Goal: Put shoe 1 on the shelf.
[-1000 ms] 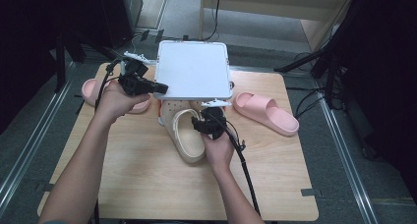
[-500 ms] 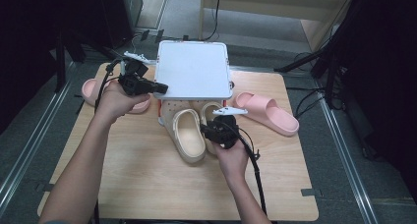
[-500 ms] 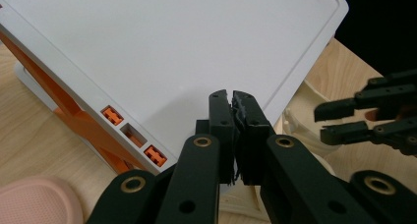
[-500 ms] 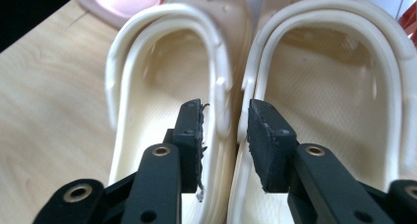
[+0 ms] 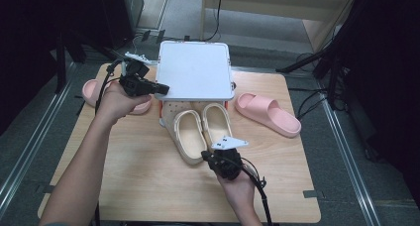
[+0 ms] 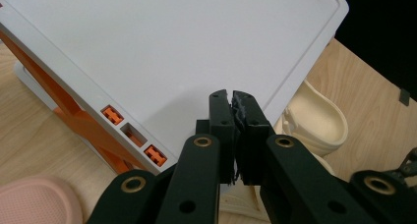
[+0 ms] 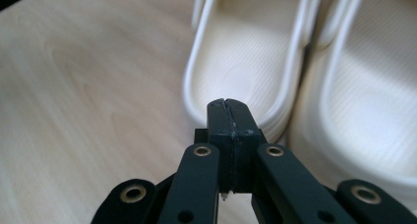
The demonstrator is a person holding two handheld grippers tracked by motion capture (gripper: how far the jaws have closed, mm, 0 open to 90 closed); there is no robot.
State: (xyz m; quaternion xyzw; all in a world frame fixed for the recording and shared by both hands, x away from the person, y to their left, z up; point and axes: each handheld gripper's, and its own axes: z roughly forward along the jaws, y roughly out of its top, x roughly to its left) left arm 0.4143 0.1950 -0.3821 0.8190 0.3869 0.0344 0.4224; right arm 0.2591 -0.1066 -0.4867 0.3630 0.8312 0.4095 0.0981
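Two cream clogs (image 5: pixel 200 129) lie side by side on the tabletop (image 5: pixel 133 171), toes tucked under the white rack (image 5: pixel 194 70); a second ago the right gripper (image 5: pixel 210 155) sat at the heel of the right-hand clog, and since then it has drawn back toward the person, clear of both heels. Its jaws have just been closing and now meet with nothing between them, pointed at the left clog's heel in the right gripper view. The left gripper (image 5: pixel 161 88) has kept its place at the rack's left front edge, jaws pressed together and empty, with one pink slide (image 5: pixel 96 93) beneath that hand and another pink slide (image 5: pixel 268 113) right of the rack.
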